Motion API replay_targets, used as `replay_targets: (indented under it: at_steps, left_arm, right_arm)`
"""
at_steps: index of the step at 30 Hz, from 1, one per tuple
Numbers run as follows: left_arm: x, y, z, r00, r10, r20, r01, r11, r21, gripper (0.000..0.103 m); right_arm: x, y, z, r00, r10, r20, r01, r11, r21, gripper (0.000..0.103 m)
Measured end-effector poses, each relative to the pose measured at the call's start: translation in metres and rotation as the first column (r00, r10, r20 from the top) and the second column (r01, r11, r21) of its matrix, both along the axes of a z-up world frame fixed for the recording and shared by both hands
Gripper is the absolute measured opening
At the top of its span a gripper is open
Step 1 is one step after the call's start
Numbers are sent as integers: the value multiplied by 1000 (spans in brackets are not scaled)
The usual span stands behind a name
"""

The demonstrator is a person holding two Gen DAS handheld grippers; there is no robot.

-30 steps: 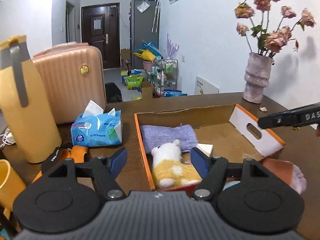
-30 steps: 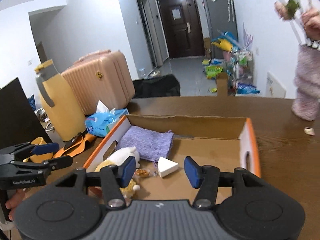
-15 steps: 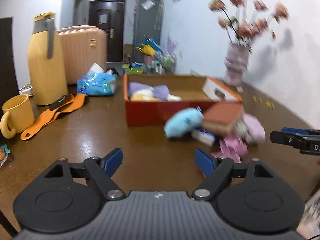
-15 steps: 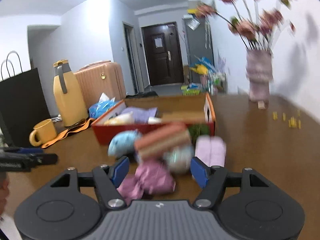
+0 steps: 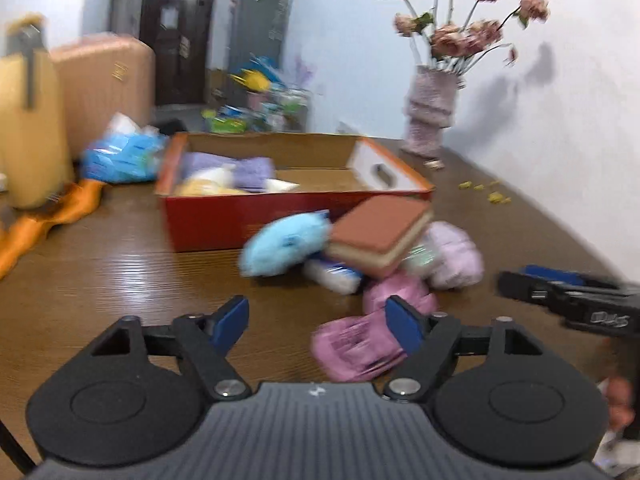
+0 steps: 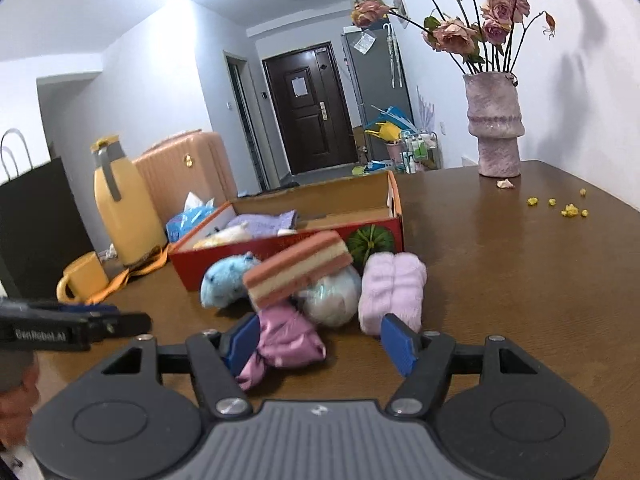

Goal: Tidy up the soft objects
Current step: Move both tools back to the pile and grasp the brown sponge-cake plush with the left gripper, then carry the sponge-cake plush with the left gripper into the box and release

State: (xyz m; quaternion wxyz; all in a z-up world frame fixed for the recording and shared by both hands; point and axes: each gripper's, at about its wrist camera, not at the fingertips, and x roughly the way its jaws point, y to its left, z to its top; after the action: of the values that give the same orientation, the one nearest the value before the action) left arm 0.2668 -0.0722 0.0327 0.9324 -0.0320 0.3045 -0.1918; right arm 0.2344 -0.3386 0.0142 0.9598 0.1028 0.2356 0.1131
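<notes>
A red cardboard box [image 5: 224, 216] [image 6: 288, 248] holds a purple cloth [image 5: 248, 168], a yellow-white plush [image 5: 204, 186] and a white wedge. In front of it lies a pile: a blue plush [image 5: 284, 246] [image 6: 224, 278], a brown-and-cream sponge block [image 5: 378, 232] [image 6: 298, 272], a lilac rolled towel [image 5: 452, 256] [image 6: 392, 284], pink packets [image 5: 360, 344] [image 6: 288, 336], a pale round packet [image 6: 332, 296] and a green pumpkin toy [image 6: 370, 242]. My left gripper [image 5: 318, 324] is open and empty, just short of the pile. My right gripper [image 6: 320, 340] is open, its jaws either side of the pink packet without gripping it.
A yellow thermos [image 6: 120, 216], yellow mug [image 6: 82, 282], orange strap [image 5: 44, 216], blue tissue pack [image 5: 120, 156] and pink suitcase [image 6: 184, 184] stand at the left. A vase of dried roses [image 6: 494, 128] and yellow crumbs [image 6: 568, 208] are at the far right.
Both grippers pulled back from over the box to the near side of the table, then moved slightly closer to the pile. Both stayed open.
</notes>
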Motion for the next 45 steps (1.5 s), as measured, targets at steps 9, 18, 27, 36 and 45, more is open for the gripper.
replay_targets:
  at_steps: [9, 18, 27, 36, 45]
  left_arm:
    - [92, -35, -11, 988, 15, -152, -41, 984, -173, 58]
    - [105, -18, -22, 977, -19, -214, -61, 932, -358, 42]
    - [10, 20, 16, 994, -108, -3, 104, 962, -251, 42]
    - [-49, 62, -42, 977, -10, -211, -36, 976, -216, 42]
    - [-53, 79, -50, 973, -40, -228, -25, 960, -277, 42]
  right_arm:
    - [117, 0, 8, 1000, 2, 17, -2, 1000, 5, 61]
    - [141, 3, -7, 995, 43, -94, -30, 991, 128, 32]
    - [17, 25, 27, 996, 79, 39, -85, 973, 212, 29]
    - [-42, 81, -41, 974, 130, -183, -91, 974, 208, 29]
    - [-58, 81, -38, 980, 98, -173, -63, 978, 197, 30]
